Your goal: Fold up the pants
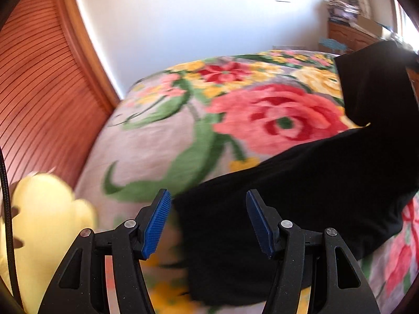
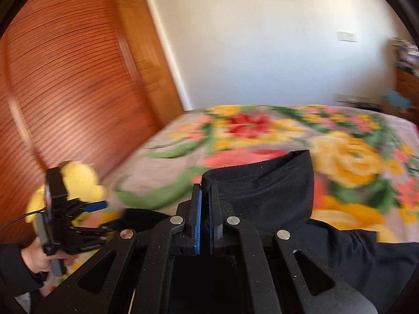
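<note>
Left wrist view: the left gripper (image 1: 208, 218) is seen with its blue pads (image 1: 157, 226) standing apart, nothing pressed between them. The black pants (image 1: 301, 183) are spread across the floral blanket (image 1: 170, 136) on the bed, from the near centre toward the right, with one part lifted at the far right. A yellow plush toy (image 1: 47, 225) is noted at the near left, a louvred wooden door (image 1: 44, 83) behind it.

Right wrist view: the right gripper (image 2: 205, 209) is found clamped together on a hemmed edge of the pants (image 2: 264, 188), which is raised above the blanket (image 2: 340, 157). The left gripper (image 2: 102, 217) is held by a hand (image 2: 39, 259) at the near left, jaws apart, beside the plush toy (image 2: 78, 178).
</note>
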A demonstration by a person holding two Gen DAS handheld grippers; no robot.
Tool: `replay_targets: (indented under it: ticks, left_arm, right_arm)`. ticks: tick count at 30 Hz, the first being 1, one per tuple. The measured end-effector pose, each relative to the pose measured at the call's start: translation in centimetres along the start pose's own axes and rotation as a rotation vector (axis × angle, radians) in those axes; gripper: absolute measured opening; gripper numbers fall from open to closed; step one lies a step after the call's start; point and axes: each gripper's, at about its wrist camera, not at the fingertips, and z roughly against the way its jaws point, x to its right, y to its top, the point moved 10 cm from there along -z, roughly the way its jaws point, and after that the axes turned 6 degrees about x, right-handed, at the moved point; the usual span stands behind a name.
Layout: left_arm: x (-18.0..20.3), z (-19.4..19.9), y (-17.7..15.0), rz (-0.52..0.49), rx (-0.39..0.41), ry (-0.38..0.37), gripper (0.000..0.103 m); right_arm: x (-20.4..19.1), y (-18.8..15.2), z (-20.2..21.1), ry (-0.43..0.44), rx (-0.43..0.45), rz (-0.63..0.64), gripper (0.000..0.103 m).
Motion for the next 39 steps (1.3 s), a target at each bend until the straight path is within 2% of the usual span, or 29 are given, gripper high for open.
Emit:
replay_targets:
  ticks: [4,7,10,12,17,22,26,28,32,36,39]
  left_arm:
    - [-3.8,0.8,-2.3,0.03,-0.023,0.063,0.062]
    - [-5.3,0.3,-4.0,0.062,-0.04,0.079,0.062]
    - [-5.3,-1.0,-5.3,0.091,-0.06,0.084,0.062]
    - [-4.5,-1.8,-5.8,0.114,-0.063,0.063,0.062]
    - [-2.4,-3.7,-5.1,0.103,-0.055,-0.027,0.062]
    - [1.5,-4.7,-3.2,0.078,-0.037,-0.139,0.062]
    - [4.0,-6.7,-2.8,0.083,-0.065,-0.209,0.062]
    - [4.6,-8.0,-2.9,0.09,-0.078,-0.227,0.062]
    - [5.9,-10.2,-4.2,0.156,-0.153,-0.305,0.062]
    - [6.4,-12.5,-4.7,0.204,-0.178,-0.301,0.062]
    - [6.1,-13.7,-4.3,0.267,-0.155,-0.295,0.062]
  right_arm:
    - [-7.4,-3.7,-4.2,0.12,-0.06,-0.023,0.005]
    - [-11.0,-10.2,-7.5,0.167,-0.175,-0.069,0.005]
    - [-12.5,-16.4,-9.3,0.14,-0.265,-0.039,0.005]
    - [-12.2,-19.5,-9.7,0.122,-0.312,-0.068,0.005]
    - [-10.2,-24.3,-9.7,0.073,-0.366,-0.118,0.005]
    - [-8.9,-25.4,-9.5,0.039,-0.364,-0.088,0.005]
    - [-7.9,-25.2,-8.5,0.036,-0.339,-0.071,0.005]
    - [-7.1,-24.3,-7.5,0.018,-0.299,-0.055,0.005]
    - [-5.8,-23.6,-6.4,0.023,-0.284,-0.079,0.005]
    - [-5.5,-23.8,-6.4,0.032,-0.295,-0.07,0.005]
    - [-5.6,-24.2,-6.2,0.042,-0.301,-0.07,0.005]
